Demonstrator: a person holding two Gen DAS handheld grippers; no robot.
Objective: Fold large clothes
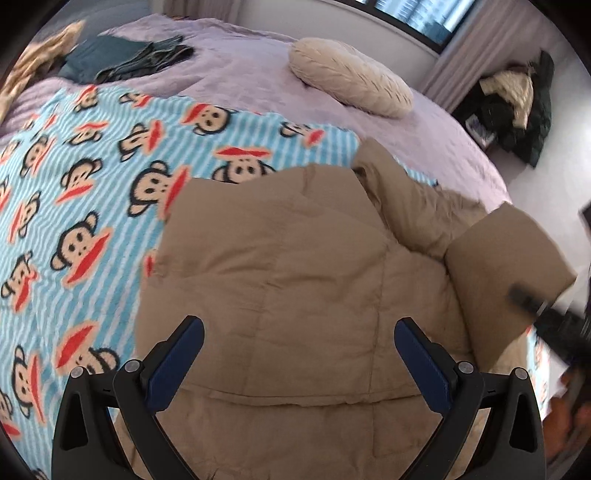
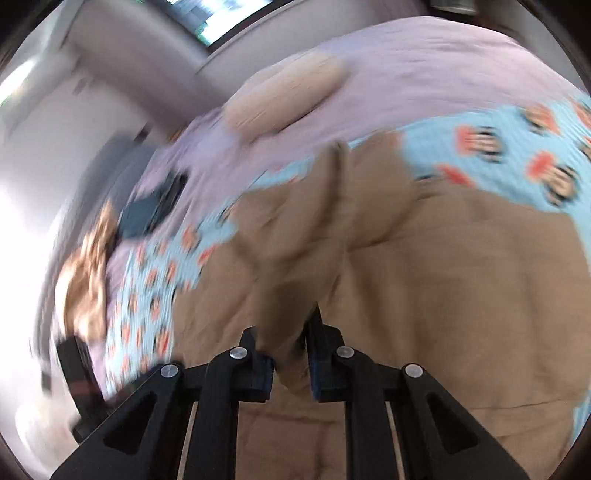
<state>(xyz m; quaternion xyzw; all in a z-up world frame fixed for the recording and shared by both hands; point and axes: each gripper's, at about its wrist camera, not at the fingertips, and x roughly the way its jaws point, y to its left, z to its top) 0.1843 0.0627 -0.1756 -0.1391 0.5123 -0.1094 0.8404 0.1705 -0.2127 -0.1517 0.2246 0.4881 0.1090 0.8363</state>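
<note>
On a bed (image 1: 240, 74) under a lilac cover, a tan quilted jacket (image 1: 295, 277) lies spread across a blue striped monkey-print blanket (image 1: 74, 184), its back panel facing up. At far left, a folded stack of dark clothes (image 1: 122, 59) sits near the bed's far edge, beside a crumpled cream-and-tan fabric (image 1: 40, 51). Toward the middle, a cream oval cushion (image 1: 347, 77) rests on the lilac cover beyond the jacket. The left gripper (image 1: 299, 354) hangs over the jacket's lower back with its blue-padded jaws spread wide and nothing between them. To the right, one jacket sleeve (image 1: 506, 266) is lifted clear of the bed, folded toward the body; the right gripper (image 2: 288, 354) has its jaws pinched nearly together on a fold of that tan cloth, as its own blurred wrist view shows. At far right, a heap of dark and cream items (image 1: 517, 107) stands on the floor beside the bed, below a window (image 1: 417, 18).
</note>
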